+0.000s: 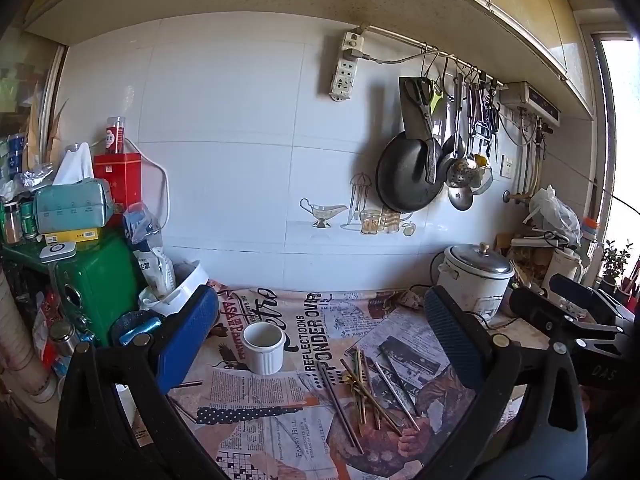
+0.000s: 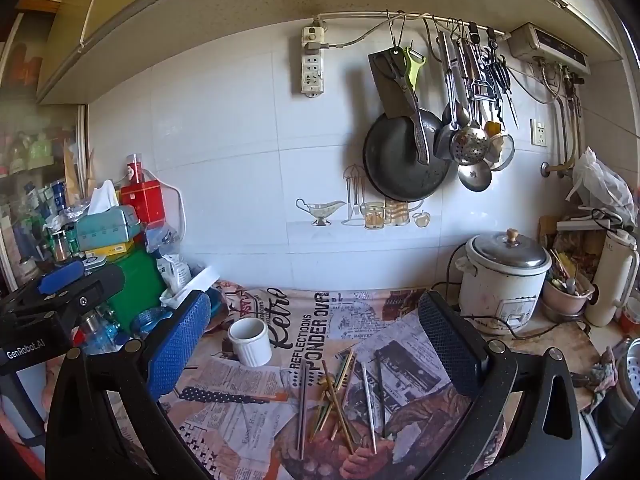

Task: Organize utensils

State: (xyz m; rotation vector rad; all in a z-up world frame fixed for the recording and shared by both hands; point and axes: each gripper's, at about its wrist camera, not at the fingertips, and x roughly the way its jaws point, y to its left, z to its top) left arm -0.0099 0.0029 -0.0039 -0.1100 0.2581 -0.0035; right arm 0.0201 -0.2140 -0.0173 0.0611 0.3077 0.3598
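Observation:
Several chopsticks [image 1: 370, 390], gold, dark and silver, lie in a loose pile on the newspaper-print cloth [image 1: 280, 420]; the pile also shows in the right wrist view [image 2: 340, 396]. An empty white ribbed cup [image 1: 263, 347] stands upright left of the pile, also in the right wrist view [image 2: 249, 341]. My left gripper [image 1: 320, 332] is open and empty, held above the cloth short of the cup and pile. My right gripper [image 2: 316, 334] is open and empty, likewise above the cloth. Each gripper shows at the edge of the other's view.
A white rice cooker [image 2: 505, 280] stands at the back right with its cord on the counter. A green box [image 1: 100, 280] stacked with tins and a tissue box crowds the left. A pan [image 2: 404, 160] and utensils hang on the tiled wall.

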